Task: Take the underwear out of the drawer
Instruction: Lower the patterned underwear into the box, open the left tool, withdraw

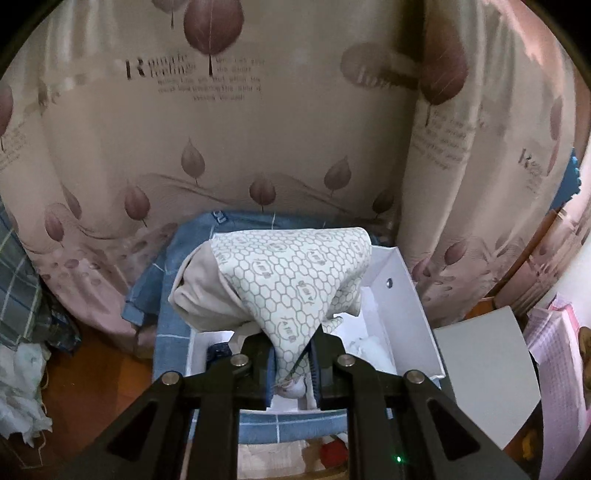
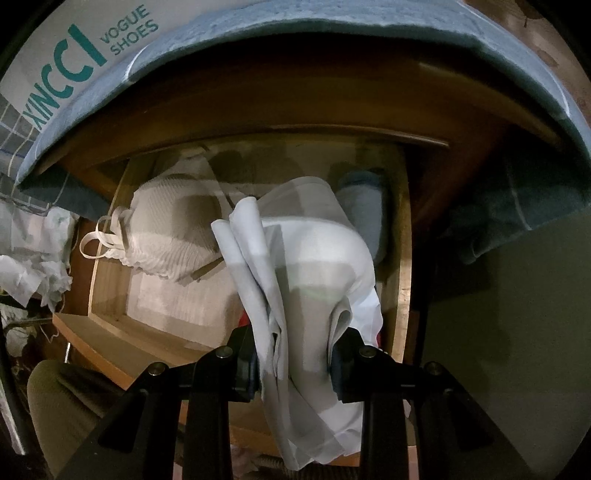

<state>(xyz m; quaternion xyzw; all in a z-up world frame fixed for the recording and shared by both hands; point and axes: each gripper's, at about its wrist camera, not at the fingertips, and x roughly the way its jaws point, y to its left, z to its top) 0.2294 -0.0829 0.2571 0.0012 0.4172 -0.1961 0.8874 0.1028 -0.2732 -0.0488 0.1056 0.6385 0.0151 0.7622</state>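
In the left wrist view my left gripper [image 1: 291, 365] is shut on a beige garment with a grey honeycomb print [image 1: 288, 280], which hangs spread above an open white shoebox [image 1: 410, 310]. In the right wrist view my right gripper [image 2: 295, 365] points steeply down and is shut on a pale white undergarment [image 2: 314, 266] that drapes between the fingers over the open wooden drawer [image 2: 404, 258]. A white ribbed bra [image 2: 166, 229] lies in the drawer's left part. A pale blue rolled item [image 2: 364, 210] sits at the drawer's back right.
The shoebox rests on a blue grid-patterned cloth [image 1: 173, 258] in front of a leaf-print curtain [image 1: 221, 129]. Its grey lid [image 1: 487, 373] leans at the right. Crumpled white cloth [image 1: 18, 384] lies on the wooden floor at left. A blue cloth edge [image 2: 332, 22] overhangs the drawer.
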